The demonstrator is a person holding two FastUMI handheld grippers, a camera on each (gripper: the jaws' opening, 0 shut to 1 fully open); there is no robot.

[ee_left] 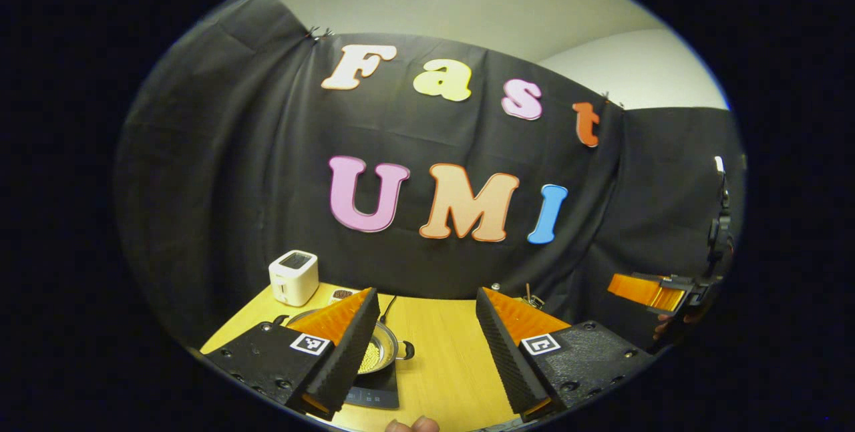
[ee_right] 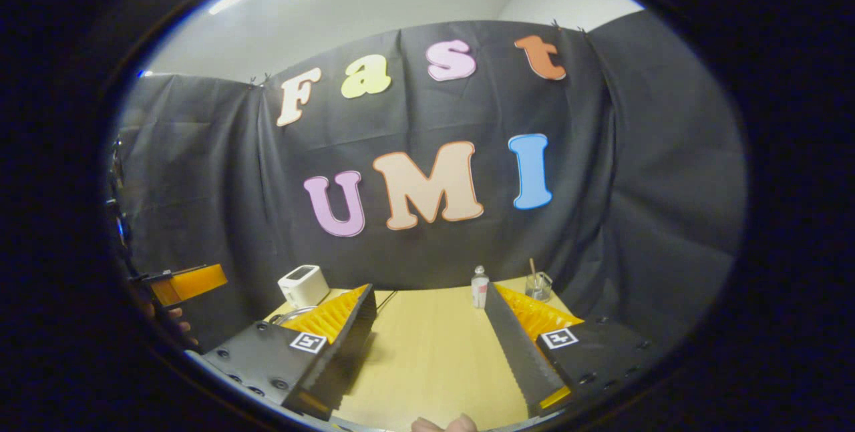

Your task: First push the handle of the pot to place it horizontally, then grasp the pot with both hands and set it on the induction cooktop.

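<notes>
In the left gripper view, a metal pot (ee_left: 382, 350) with small yellow grains inside rests on the black induction cooktop (ee_left: 375, 393), low on the left. One small dark side handle (ee_left: 407, 350) points right. My left gripper (ee_left: 426, 298) is open above the table, and its left finger hides most of the pot. My right gripper (ee_left: 658, 292) hangs far right, off the table edge. In the right gripper view, the right gripper (ee_right: 429, 292) is open over bare wood. A sliver of the pot's rim (ee_right: 288, 316) shows behind its left finger.
A white toaster (ee_left: 294, 276) and a small bowl (ee_left: 342, 294) stand at the back left of the wooden table (ee_left: 447, 352). A small bottle (ee_right: 479, 287) and a glass with a stick (ee_right: 538, 285) stand at the back right. The left gripper (ee_right: 187, 283) appears far left.
</notes>
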